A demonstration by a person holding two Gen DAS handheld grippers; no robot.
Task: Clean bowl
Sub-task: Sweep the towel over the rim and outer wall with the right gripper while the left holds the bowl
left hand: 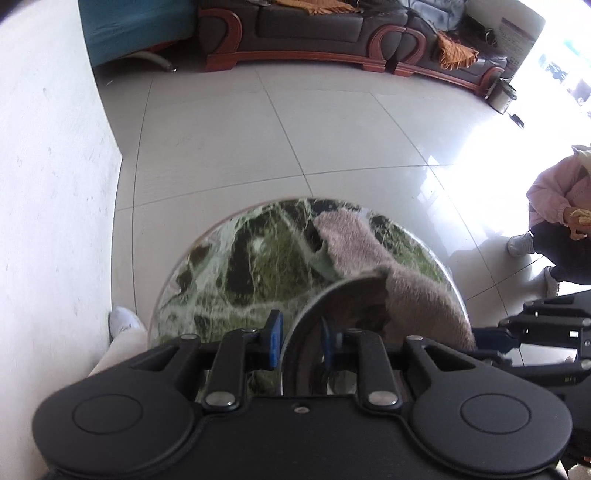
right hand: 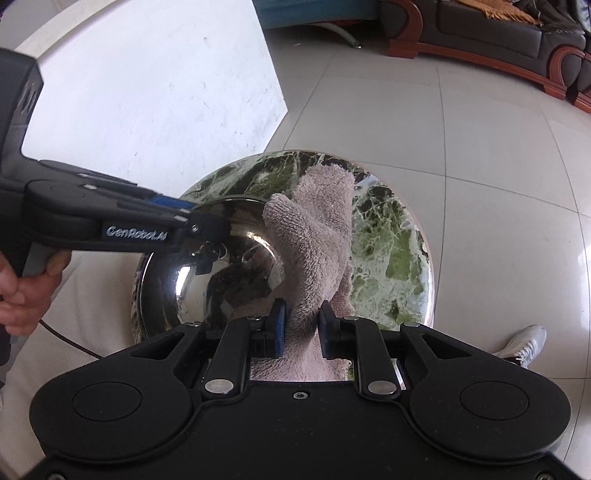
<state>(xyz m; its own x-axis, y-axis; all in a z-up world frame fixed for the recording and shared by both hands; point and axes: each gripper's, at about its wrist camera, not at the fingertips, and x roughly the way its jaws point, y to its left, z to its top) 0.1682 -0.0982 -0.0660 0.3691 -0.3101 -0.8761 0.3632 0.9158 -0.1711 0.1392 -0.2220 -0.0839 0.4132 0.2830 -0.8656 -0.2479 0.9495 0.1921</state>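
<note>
Right gripper (right hand: 300,325) fingers pinch cloth (right hand: 314,236) tight; left gripper (left hand: 300,341) fingers clamp bowl (right hand: 207,273) rim, one pad inside, one outside. Bowl sits tilted over near-left part of table (right hand: 391,258), cloth draped over its right rim. We judge wiping underway: we keep rim grip firm, press cloth against wall, sweep round.

1 steel bowl (right hand: 207,266), 1 pink towel (right hand: 314,236), 1 round marble table (right hand: 391,258). 2 grippers: left (left hand: 299,339) & right (right hand: 301,328). Bkgd: 1 sofa (left hand: 310,29), 1 seated person (left hand: 557,206), 1 can (left hand: 504,94) on floor.
</note>
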